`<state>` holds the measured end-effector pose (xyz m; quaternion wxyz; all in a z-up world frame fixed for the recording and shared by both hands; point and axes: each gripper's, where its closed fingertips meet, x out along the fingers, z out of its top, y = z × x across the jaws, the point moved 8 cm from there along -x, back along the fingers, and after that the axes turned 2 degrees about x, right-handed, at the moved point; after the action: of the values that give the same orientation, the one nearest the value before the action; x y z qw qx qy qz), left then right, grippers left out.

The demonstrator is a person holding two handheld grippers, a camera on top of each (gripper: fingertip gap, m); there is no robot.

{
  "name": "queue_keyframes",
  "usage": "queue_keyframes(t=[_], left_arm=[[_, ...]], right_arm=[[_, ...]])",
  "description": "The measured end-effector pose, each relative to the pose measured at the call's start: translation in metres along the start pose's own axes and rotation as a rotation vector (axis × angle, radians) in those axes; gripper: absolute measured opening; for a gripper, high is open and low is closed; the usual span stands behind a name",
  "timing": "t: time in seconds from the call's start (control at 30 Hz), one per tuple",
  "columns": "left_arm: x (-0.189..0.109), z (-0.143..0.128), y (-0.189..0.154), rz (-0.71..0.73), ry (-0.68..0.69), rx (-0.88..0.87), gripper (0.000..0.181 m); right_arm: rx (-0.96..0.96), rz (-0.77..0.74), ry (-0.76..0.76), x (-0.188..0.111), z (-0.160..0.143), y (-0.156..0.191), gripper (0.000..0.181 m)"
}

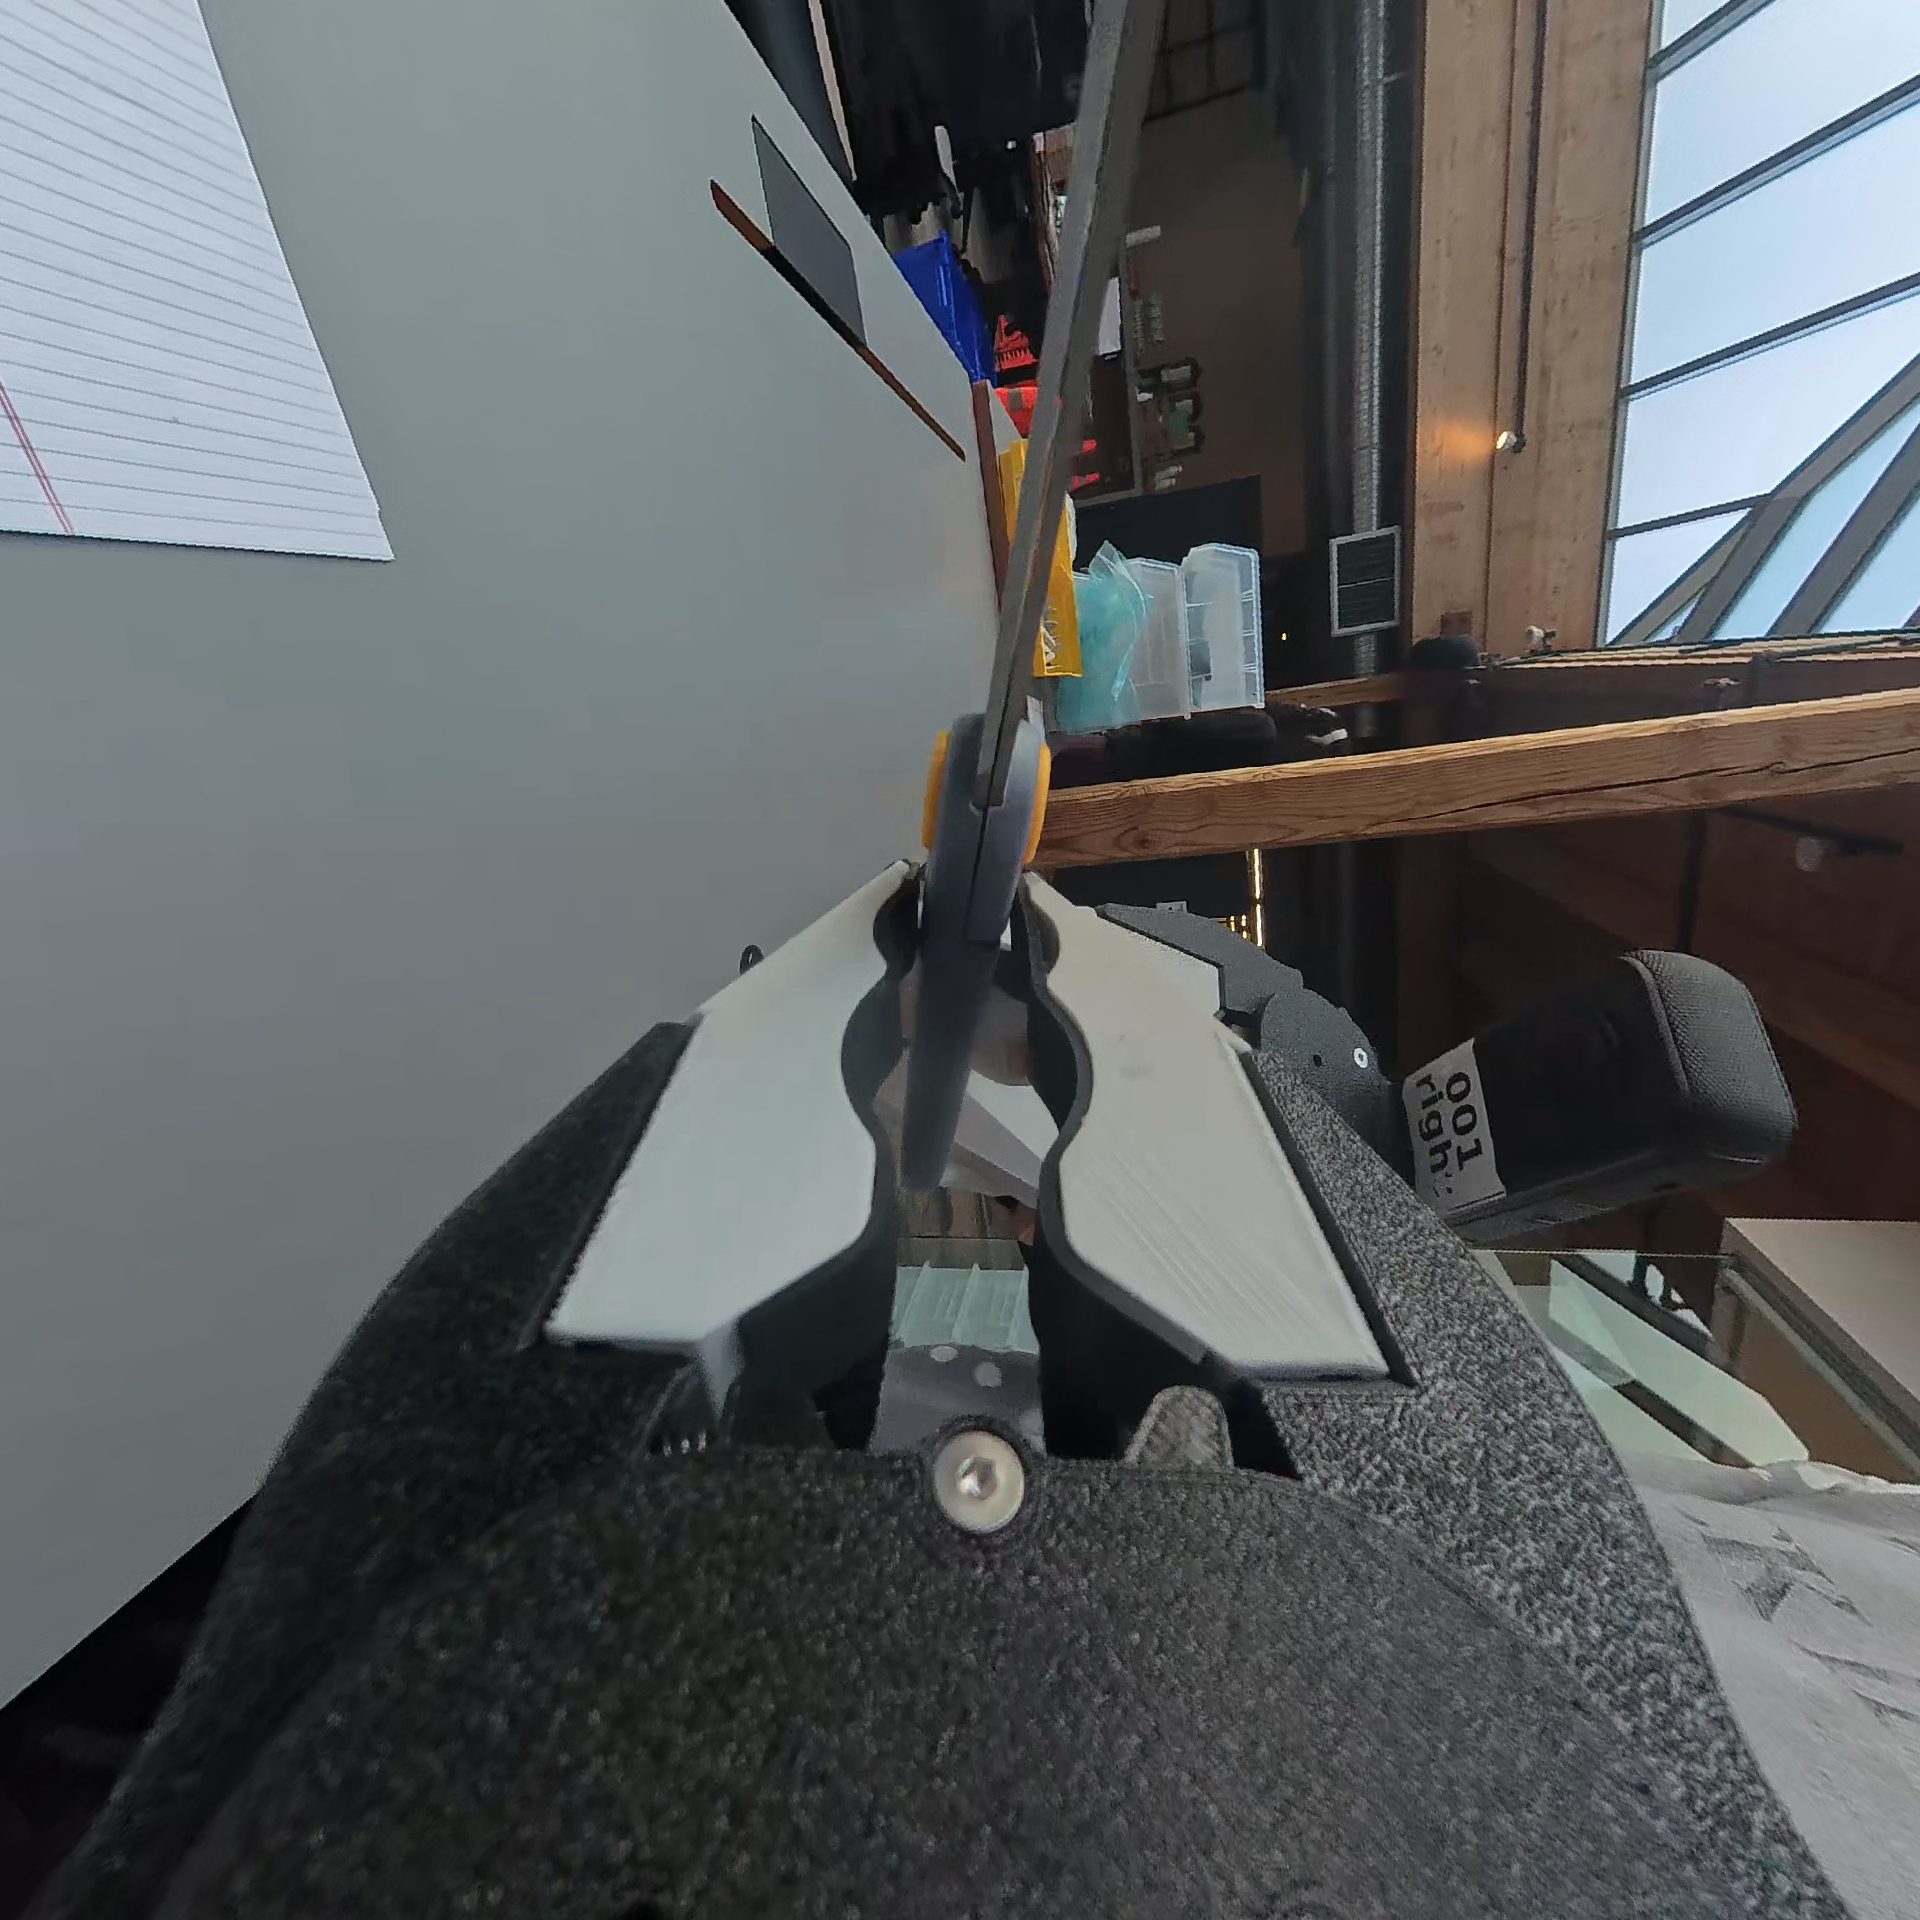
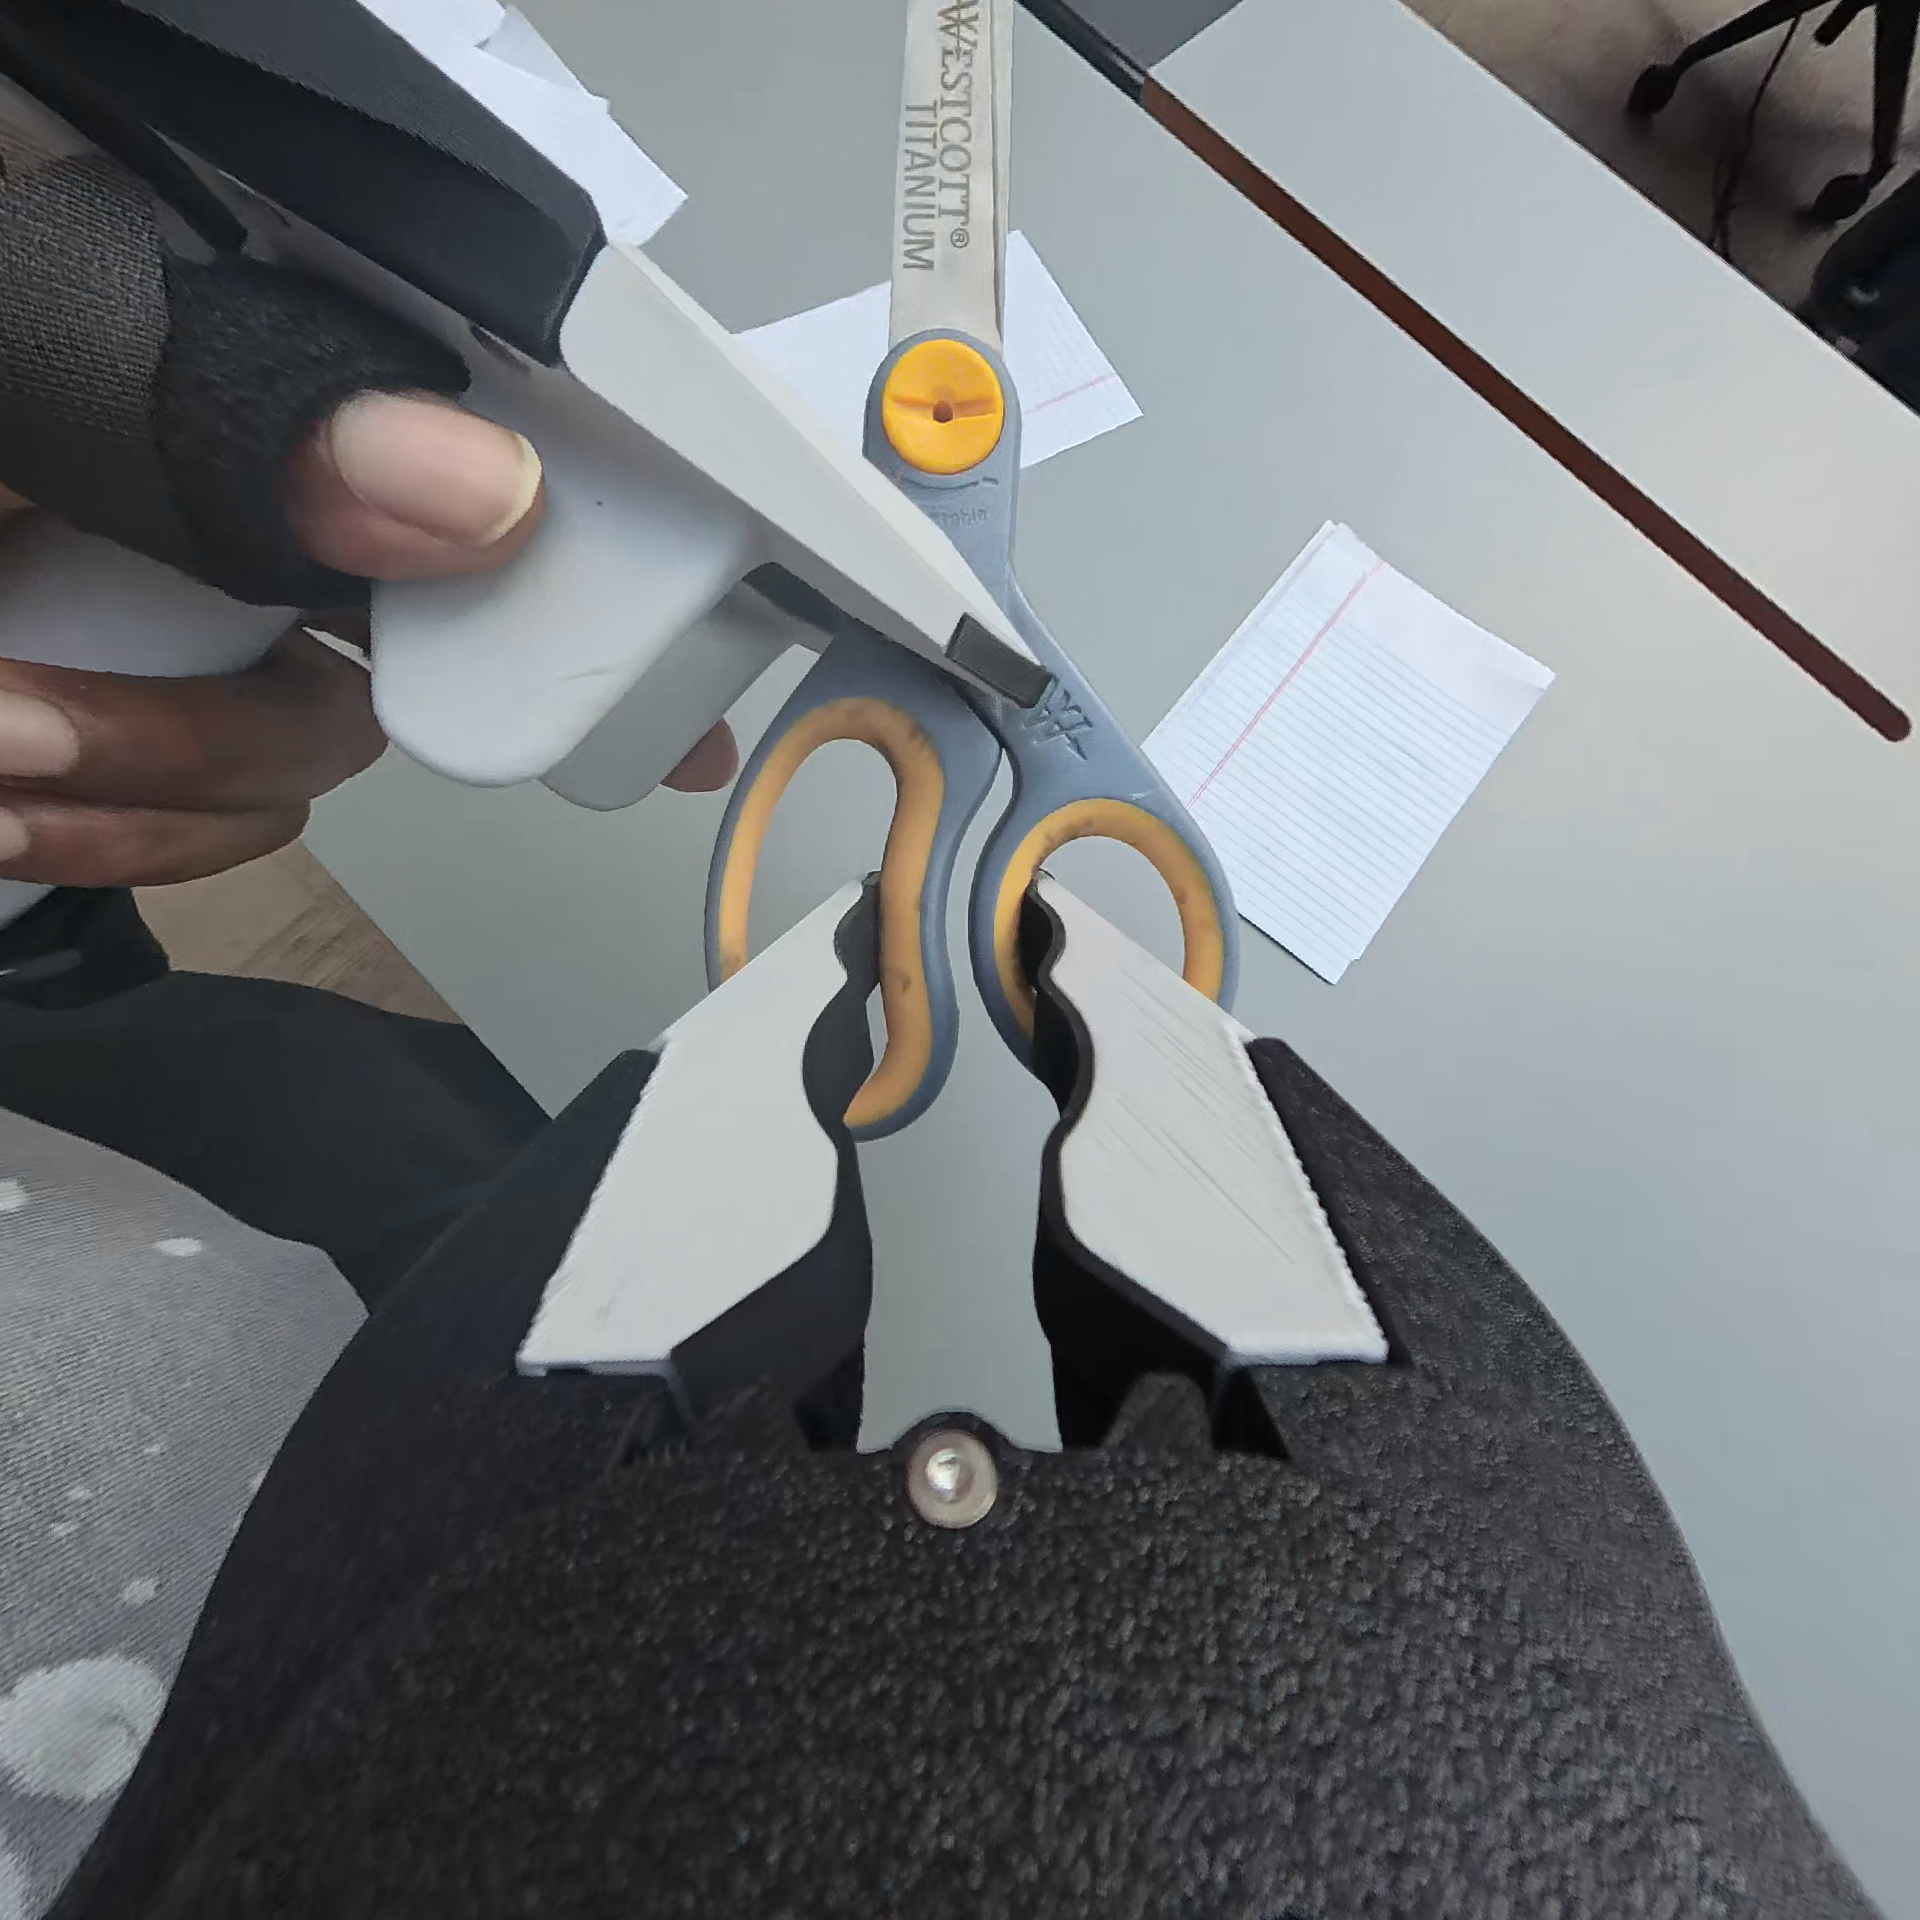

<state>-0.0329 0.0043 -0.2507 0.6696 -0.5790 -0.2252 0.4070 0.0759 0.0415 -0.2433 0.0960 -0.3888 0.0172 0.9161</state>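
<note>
Both grippers share the scissors (image 2: 961,582): left gripper (image 1: 966,883) jaws pinch the stiff, slick shank, right gripper (image 2: 951,894) jaws narrowly grip the rubbery handle loops.

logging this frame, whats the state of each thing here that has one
scissors: blades closed, held off the table by both grippers
left gripper: shut edge-on on the scissors near the pivot
right gripper: fingers through the handle loops, pinching the inner bars
lined paper pieces: cut, lying flat on grey table
</note>
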Motion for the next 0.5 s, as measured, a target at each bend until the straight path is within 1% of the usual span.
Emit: queue_keyframes(t=[0.03, 0.1, 0.17, 0.27, 0.33, 0.43, 0.5], left_arm=[[0.002, -0.001, 0.001, 0.002, 0.003, 0.010, 0.016], [0.005, -0.003, 0.004, 0.001, 0.010, 0.044, 0.014], [0.009, -0.003, 0.011, 0.008, 0.010, 0.040, 0.014], [0.012, 0.001, 0.029, 0.082, 0.021, 0.055, 0.013], [0.013, 0.003, 0.035, 0.109, 0.046, 0.094, 0.013], [0.016, 0.002, 0.044, 0.149, 0.083, 0.119, 0.013], [0.019, -0.001, 0.050, 0.169, 0.105, 0.115, 0.013]], right_arm=[[0.010, -0.001, 0.001, -0.001, -0.002, -0.001, 0.025], [0.028, 0.010, 0.007, -0.002, -0.006, -0.003, 0.026], [0.050, 0.012, -0.016, -0.007, -0.008, -0.003, 0.027], [0.073, 0.003, -0.045, -0.022, -0.008, -0.003, 0.052], [0.108, 0.021, -0.070, -0.035, -0.006, 0.000, 0.062], [0.135, 0.024, -0.110, -0.055, -0.005, 0.001, 0.067], [0.151, 0.028, -0.121, -0.063, -0.007, 0.001, 0.067]])
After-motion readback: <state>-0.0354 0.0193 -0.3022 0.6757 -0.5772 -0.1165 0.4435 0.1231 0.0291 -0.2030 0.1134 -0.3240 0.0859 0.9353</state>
